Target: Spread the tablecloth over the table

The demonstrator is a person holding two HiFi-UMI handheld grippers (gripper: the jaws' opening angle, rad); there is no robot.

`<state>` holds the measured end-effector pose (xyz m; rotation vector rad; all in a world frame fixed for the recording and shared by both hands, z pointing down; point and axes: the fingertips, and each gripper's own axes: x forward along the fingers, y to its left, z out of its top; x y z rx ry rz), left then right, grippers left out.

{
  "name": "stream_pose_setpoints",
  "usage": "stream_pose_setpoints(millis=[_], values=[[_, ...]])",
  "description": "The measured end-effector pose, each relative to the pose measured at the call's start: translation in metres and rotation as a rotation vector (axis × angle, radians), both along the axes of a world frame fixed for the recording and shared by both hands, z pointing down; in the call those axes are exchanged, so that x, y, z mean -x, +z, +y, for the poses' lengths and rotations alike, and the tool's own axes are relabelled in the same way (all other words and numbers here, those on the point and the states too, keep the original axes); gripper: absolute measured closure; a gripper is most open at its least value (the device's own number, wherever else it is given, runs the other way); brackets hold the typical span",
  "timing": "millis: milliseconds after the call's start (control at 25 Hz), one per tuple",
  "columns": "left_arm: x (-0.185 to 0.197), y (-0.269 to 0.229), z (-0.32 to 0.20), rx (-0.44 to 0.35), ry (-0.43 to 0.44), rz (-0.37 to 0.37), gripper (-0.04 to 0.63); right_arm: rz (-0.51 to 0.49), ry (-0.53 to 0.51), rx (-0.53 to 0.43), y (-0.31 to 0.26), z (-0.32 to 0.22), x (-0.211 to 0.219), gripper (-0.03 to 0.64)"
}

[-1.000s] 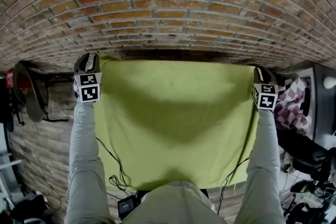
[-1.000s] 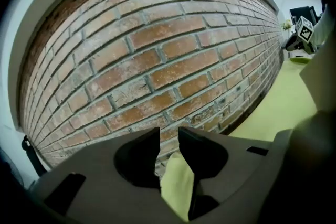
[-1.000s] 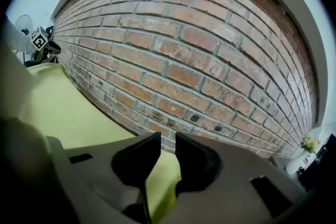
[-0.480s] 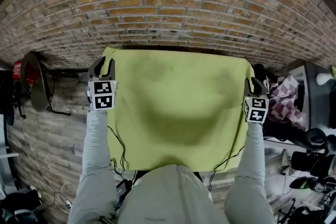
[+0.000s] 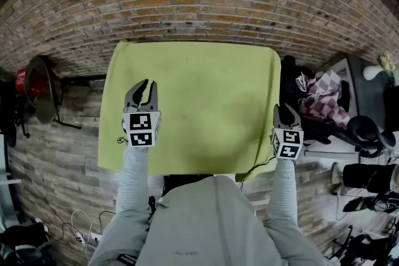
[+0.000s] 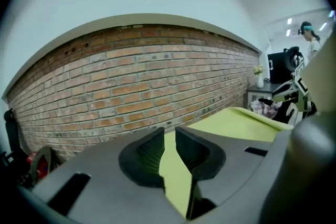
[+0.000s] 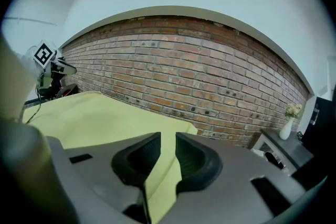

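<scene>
- the yellow-green fabric tablecloth (image 5: 199,103) lies opened out flat over the table top. it hides the table completely, so i can only judge the table's edges from where the cloth bends.
- its far edge runs along the foot of the red-brown brick wall (image 5: 199,3), with both far corners laid down and no big folds across the middle.
- along the left edge the cloth seems to hang over a little. at the near right corner a flap droops below the near edge.
- the left grey two-jaw gripper (image 5: 142,93) sits over the near left part of the cloth. in the left gripper view its jaws are drawn close with a strip of the cloth caught between them.
- the right grey two-jaw gripper (image 5: 285,110) is at the right edge, near the near corner. in the right gripper view a fold of the cloth rises into its narrow jaw gap, so it looks clamped on the cloth too.
- to my eye the spreading is nearly done. what is left is to set the near side down, let go with both grippers and perhaps even out the overhang.
- off the right edge a crumpled red-and-white checked cloth (image 5: 324,96) lies on dark furniture, well apart from the job.
</scene>
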<state>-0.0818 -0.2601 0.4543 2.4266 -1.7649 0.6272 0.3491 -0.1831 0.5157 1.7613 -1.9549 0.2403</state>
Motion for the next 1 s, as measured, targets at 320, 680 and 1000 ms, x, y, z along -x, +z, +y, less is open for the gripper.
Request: stream_pose_setpoints(millis=[320, 680, 1000], values=[[-0.088, -0.005, 0.082, 0.01, 0.113, 0.116, 0.526, -0.025, -0.043, 0.056, 0.023, 0.091, 0.022, 0.546], [-0.167, 0.017, 0.156, 0.08, 0.257, 0.202, 0.558, -0.071, -0.027, 0.233, 0.091, 0.183, 0.019, 0.544], [-0.223, 0.037, 0.195, 0.132, 0.382, 0.197, 0.566, -0.165, -0.053, 0.351, 0.131, 0.217, 0.039, 0.506]])
